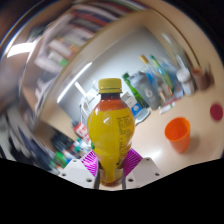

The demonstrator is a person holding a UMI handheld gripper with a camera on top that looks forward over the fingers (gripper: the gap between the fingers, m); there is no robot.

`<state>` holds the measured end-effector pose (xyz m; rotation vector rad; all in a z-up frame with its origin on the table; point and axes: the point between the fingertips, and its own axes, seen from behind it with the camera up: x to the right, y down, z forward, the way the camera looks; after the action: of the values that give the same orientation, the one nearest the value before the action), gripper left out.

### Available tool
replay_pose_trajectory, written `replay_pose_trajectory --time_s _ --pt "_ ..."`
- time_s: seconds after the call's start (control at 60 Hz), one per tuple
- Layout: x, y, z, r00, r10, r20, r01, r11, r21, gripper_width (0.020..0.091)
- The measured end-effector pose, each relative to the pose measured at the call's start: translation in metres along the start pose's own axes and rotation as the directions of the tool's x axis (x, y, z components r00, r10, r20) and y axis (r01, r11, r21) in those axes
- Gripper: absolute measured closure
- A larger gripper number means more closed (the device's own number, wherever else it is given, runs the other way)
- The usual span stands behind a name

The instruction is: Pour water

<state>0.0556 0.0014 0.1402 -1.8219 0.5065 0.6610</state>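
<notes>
Between the gripper's [110, 170] two fingers stands a bottle of yellow drink [110, 128], its lower part pressed from both sides by the pink pads [91, 164], so the claw is closed on it and holds it. Only the tips of the fingers show, pale and angular, at either side of the bottle's base. The bottle appears roughly upright, leaning very little, with a yellow cap [109, 85] screwed on top and a label band just under the neck. Its bottom is hidden behind the fingers, so whether it rests on anything cannot be told. Beyond the fingers and off to the right of the bottle, an orange cup [178, 132] stands open-mouthed on a pale tabletop [160, 128], well apart from the bottle. Farther along the same surface, behind the bottle's right shoulder, a cluster of other bottles and containers [150, 82] is crowded together, too small to tell apart. A small dark red round thing [216, 112] lies near the far right of the table. Above and behind, shelving and ceiling lights curve across the room.
</notes>
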Motion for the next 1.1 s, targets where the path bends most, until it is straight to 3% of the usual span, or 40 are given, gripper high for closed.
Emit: replay_pose_trajectory --time_s 0.1,0.167,0.233,0.283,0.333,0.483,0.667,0.8,0.917,1.017,1.1 --pt "-0.014 -0.019 0.007 0.863 0.496 0.09 -0.491 0.868 -0.079 0.081" --pt "-0.018 -0.027 0.008 0.622 0.775 0.108 -0.759 0.631 -0.161 0.0809" --pt "-0.018 -0.045 0.009 0.357 0.922 0.152 -0.901 0.383 -0.207 0.0809" --pt "-0.017 -0.061 0.007 0.212 0.958 0.192 -0.94 0.254 -0.228 0.0831" --pt "-0.016 -0.068 0.005 0.112 0.973 0.201 -0.957 0.16 -0.241 0.0808" --pt "-0.016 -0.078 0.003 -0.074 0.973 0.221 -0.962 -0.011 -0.273 0.0807" --pt "-0.017 -0.085 0.0 -0.116 0.961 0.25 -0.959 -0.043 -0.28 0.0808" --pt "-0.027 -0.092 -0.004 0.027 0.966 0.259 -0.955 0.102 -0.279 0.0808" --pt "-0.049 -0.125 -0.026 0.499 0.796 0.343 -0.8 0.575 -0.17 0.0809" --pt "-0.053 -0.192 -0.057 0.872 0.374 0.314 -0.424 0.9 0.105 0.0805" --pt "-0.017 -0.267 -0.088 0.994 -0.026 0.103 -0.014 0.93 0.368 0.0789"
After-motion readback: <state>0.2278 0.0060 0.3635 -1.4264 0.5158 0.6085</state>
